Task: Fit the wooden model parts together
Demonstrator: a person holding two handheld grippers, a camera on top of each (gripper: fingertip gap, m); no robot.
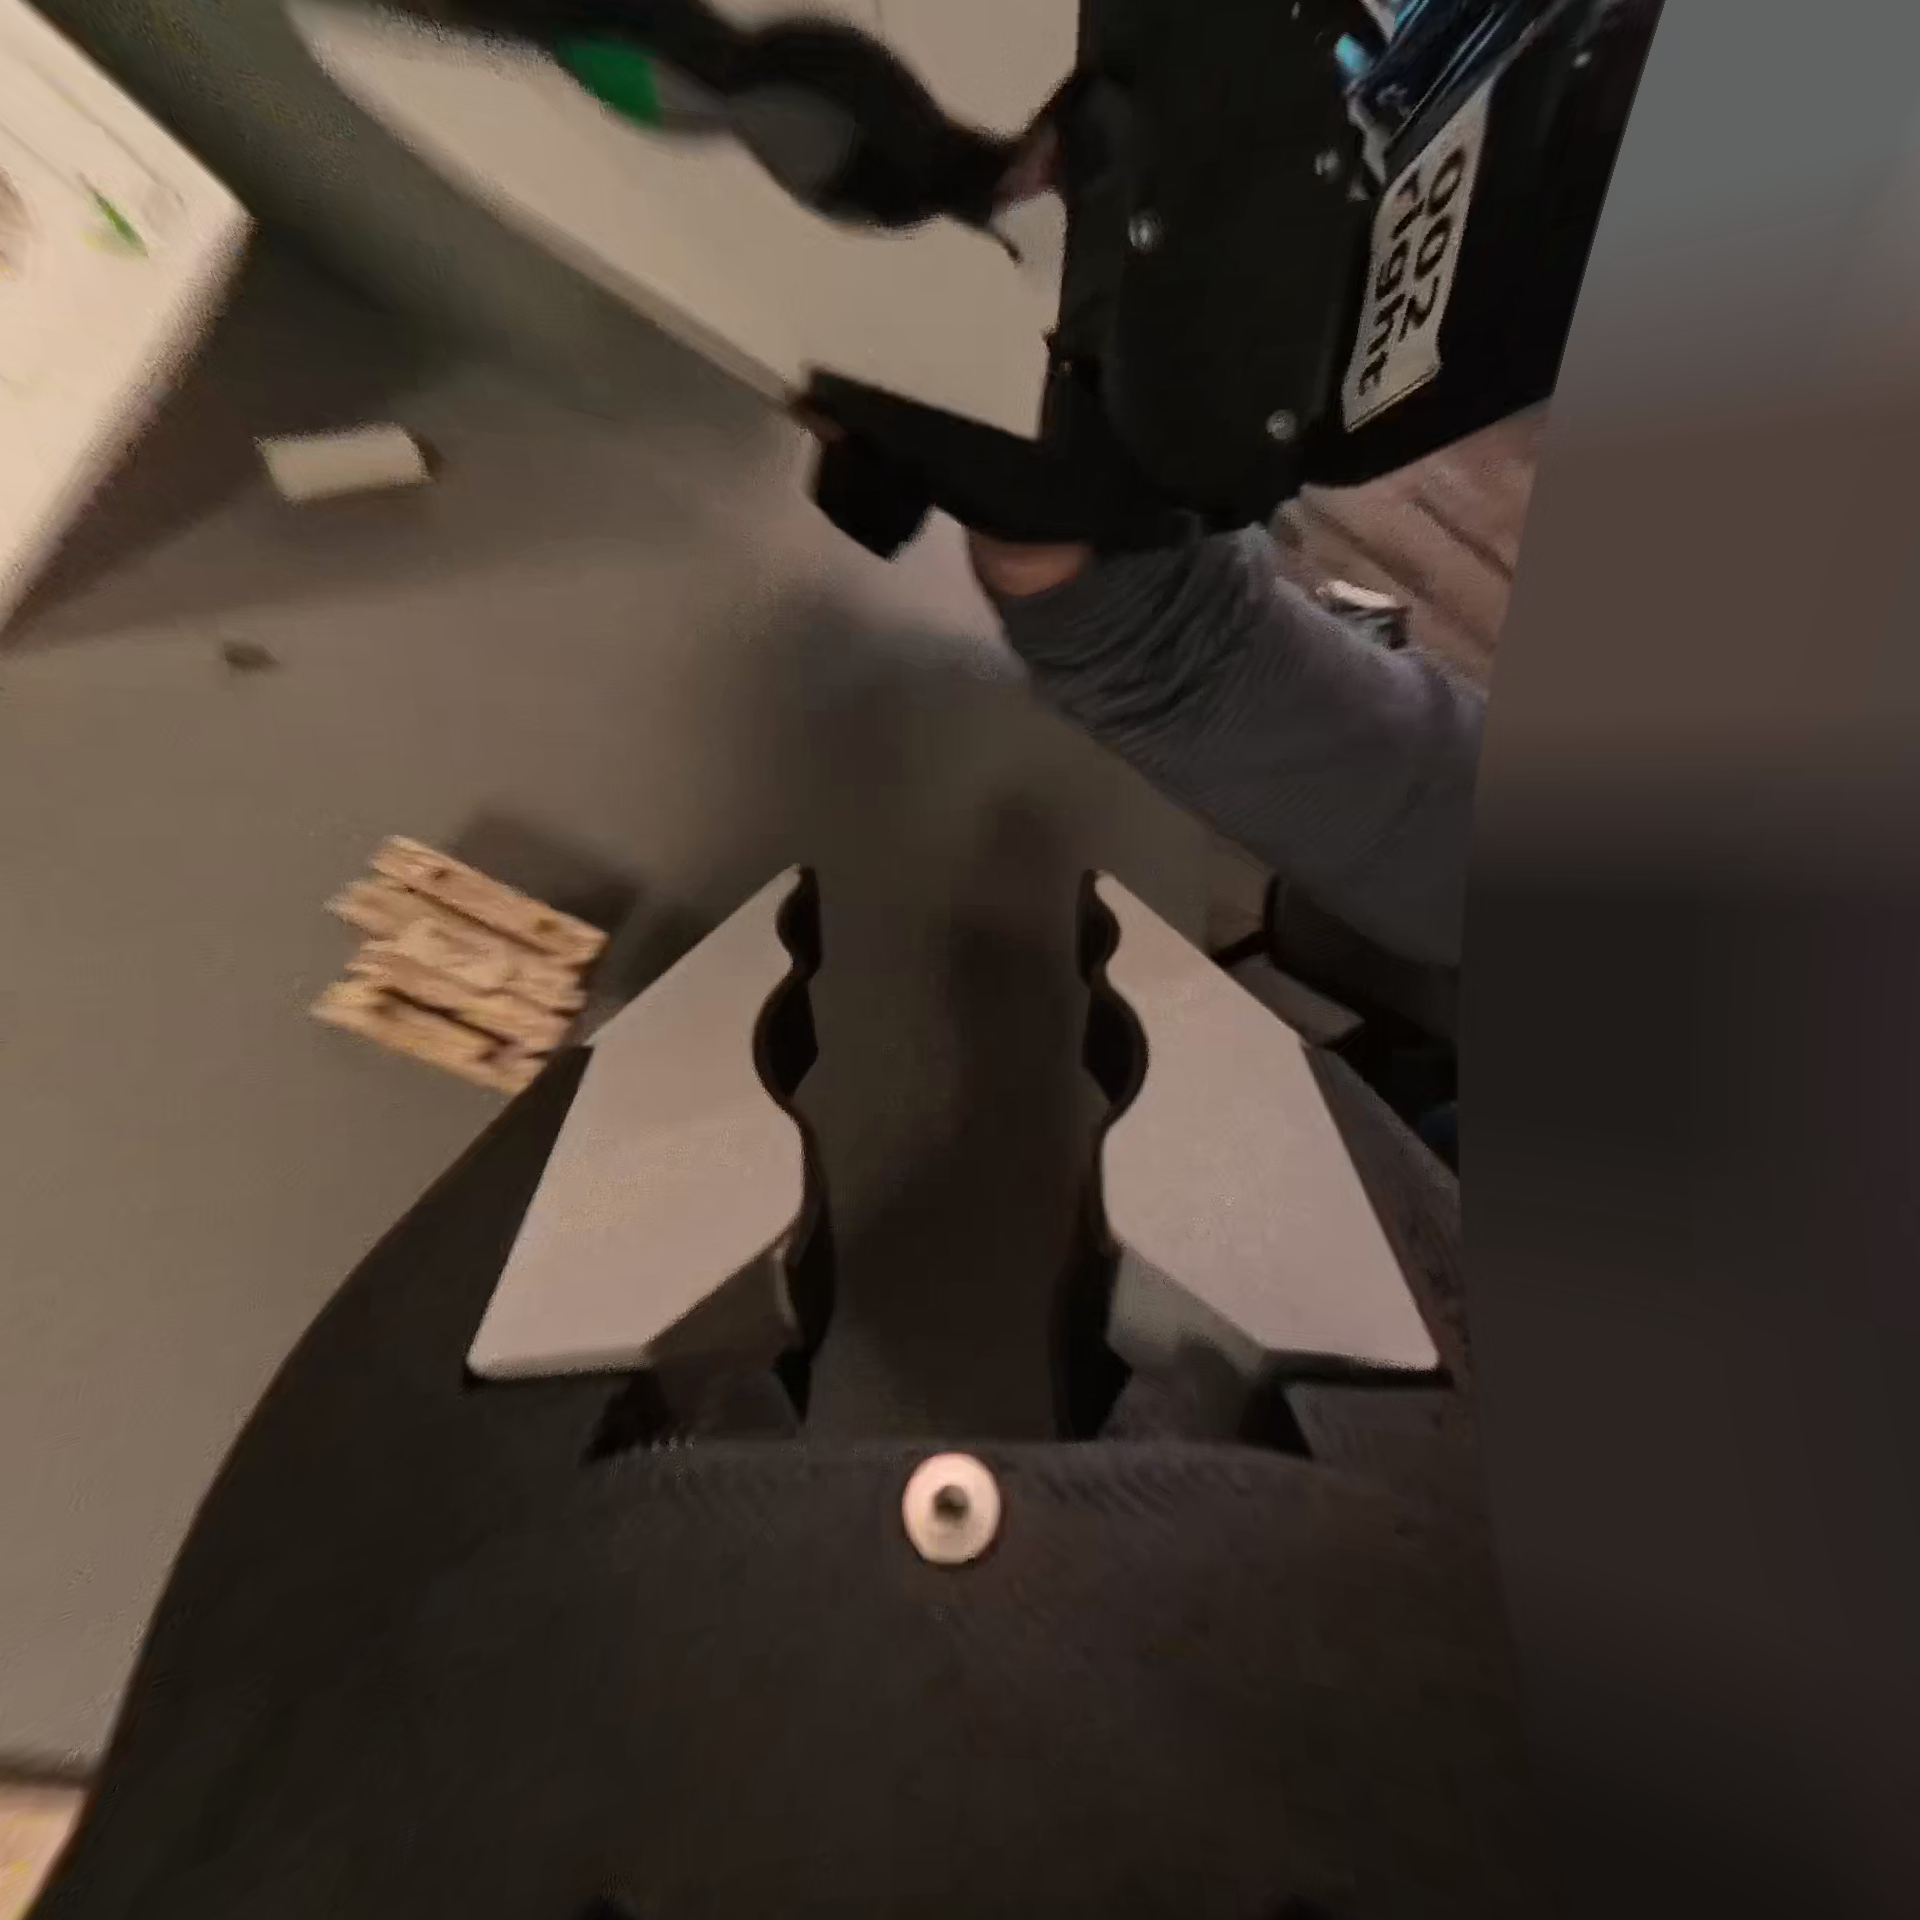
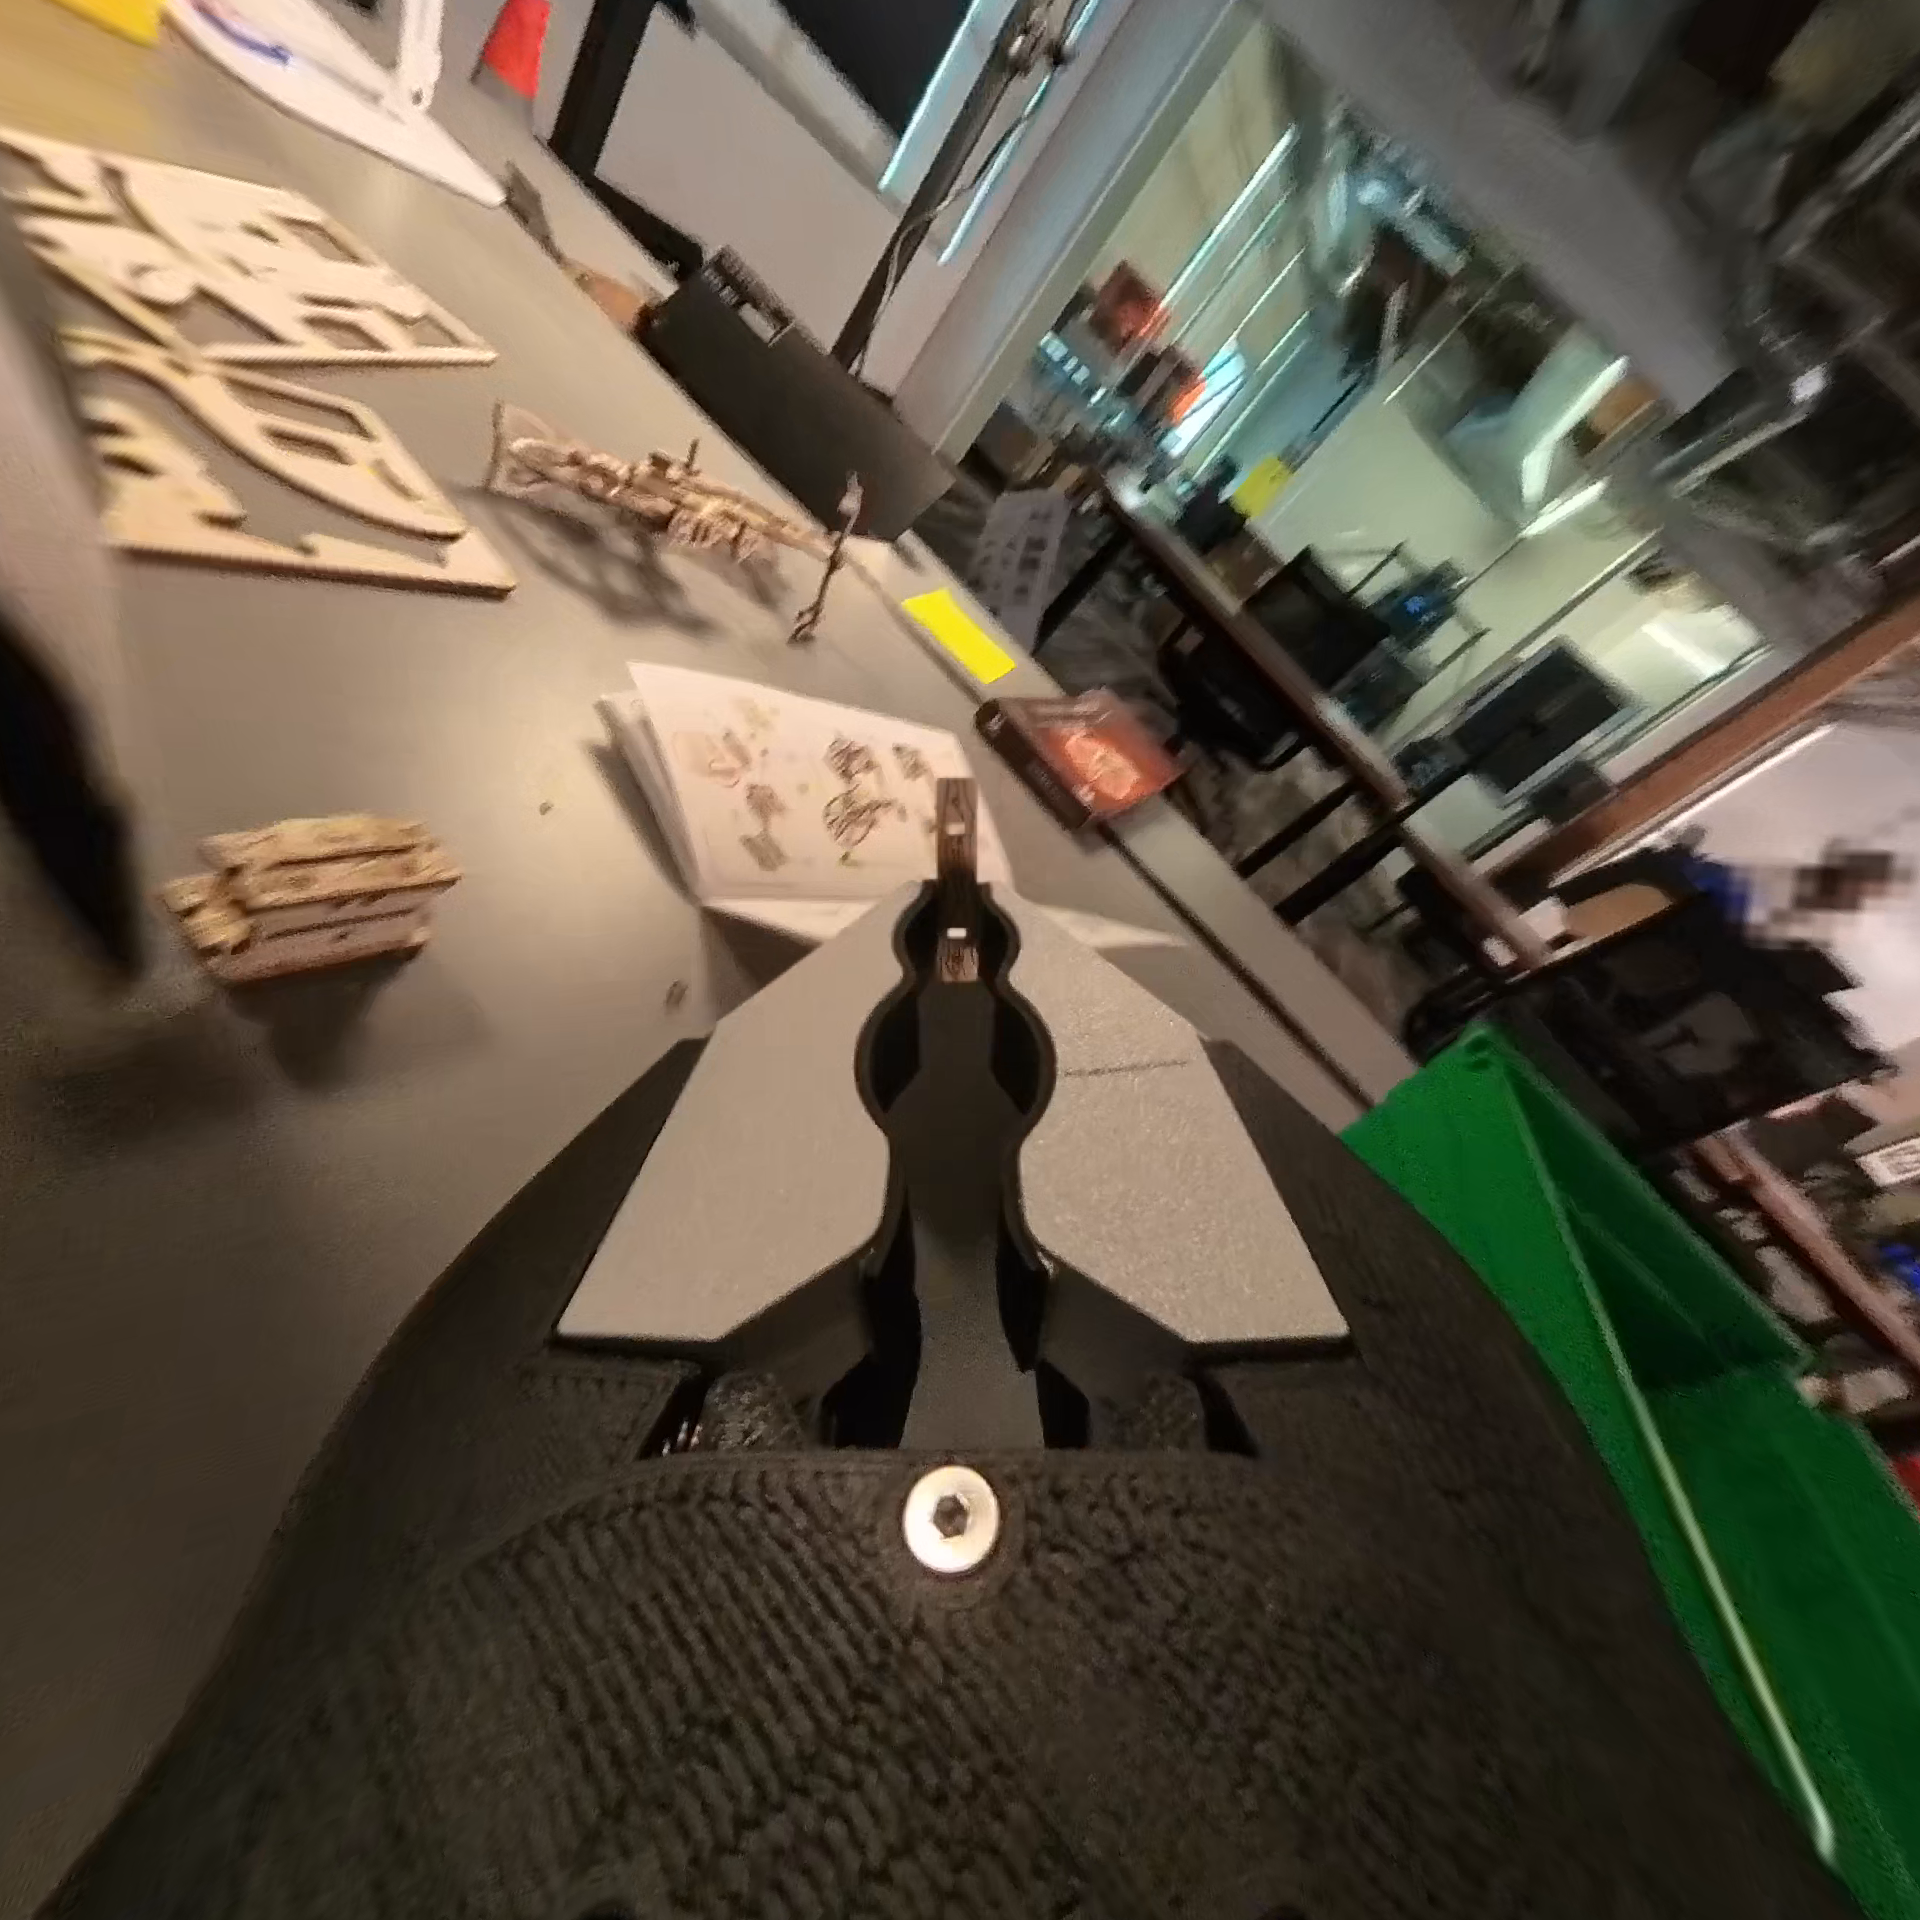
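Note:
My left gripper (image 1: 945,883) is open and empty above the grey table (image 1: 208,779). A blocky wooden model assembly (image 1: 462,961) lies to its left on the table. The right gripper body (image 1: 1247,260) shows at the top right of the left wrist view, held by a hand in a grey sleeve. In the right wrist view my right gripper (image 2: 954,894) is shut on a thin, flat wooden part (image 2: 953,821) that sticks up past the fingertips. The same wooden assembly (image 2: 312,899) lies to the left. A long, thin wooden model (image 2: 665,499) stands farther back.
Two punched-out wooden part sheets (image 2: 249,384) lie at the far left. An open instruction booklet (image 2: 790,790) lies just ahead of the right gripper. A black box (image 2: 790,405), a yellow note (image 2: 956,634) and a small orange box (image 2: 1081,758) line the table edge. Green cloth (image 2: 1662,1403) is at right. The grippers' ends are close to 15 cm from one another.

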